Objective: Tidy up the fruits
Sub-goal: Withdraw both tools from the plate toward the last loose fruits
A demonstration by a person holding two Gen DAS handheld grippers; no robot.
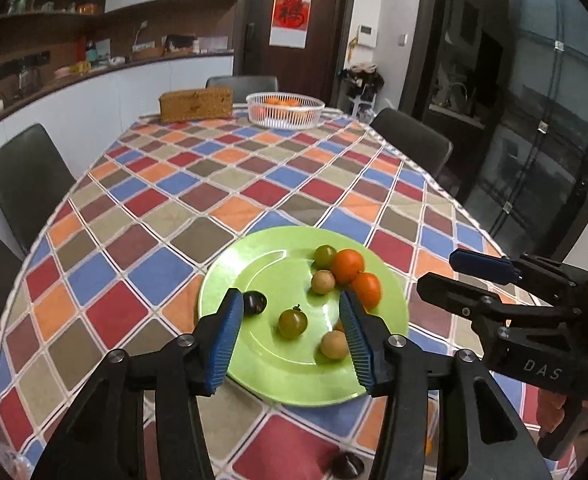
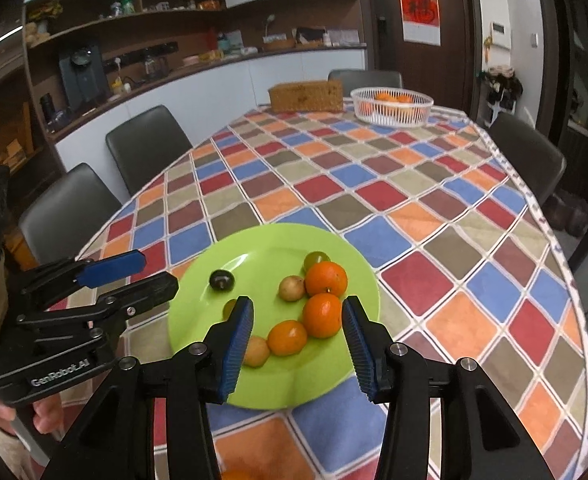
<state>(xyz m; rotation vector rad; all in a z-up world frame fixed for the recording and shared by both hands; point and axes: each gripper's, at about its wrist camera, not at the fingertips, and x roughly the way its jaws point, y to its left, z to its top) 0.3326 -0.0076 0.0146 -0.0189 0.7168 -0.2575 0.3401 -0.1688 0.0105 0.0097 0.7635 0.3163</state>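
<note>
A green plate (image 1: pixel 261 276) (image 2: pixel 253 252) lies near the table's front edge with several small fruits on it: oranges (image 1: pixel 347 265) (image 2: pixel 326 278), green tomatoes (image 1: pixel 292 322) (image 2: pixel 316 258), tan round fruits (image 1: pixel 322 281) (image 2: pixel 292 288) and a dark plum (image 1: pixel 255 302) (image 2: pixel 221 280). My left gripper (image 1: pixel 291 304) is open and empty, hovering over the plate around a green tomato. My right gripper (image 2: pixel 298 310) is open and empty over the plate, with an orange (image 2: pixel 322 315) between its fingers. Each gripper shows beside the other (image 1: pixel 470 276) (image 2: pixel 133 276).
A white basket (image 1: pixel 285 109) (image 2: pixel 392 105) holding oranges and a woven box (image 1: pixel 196 105) (image 2: pixel 306 96) stand at the table's far end. Dark chairs (image 1: pixel 25 176) (image 2: pixel 145 144) surround the checked tablecloth. A dark fruit (image 1: pixel 346 466) lies on the cloth below the plate.
</note>
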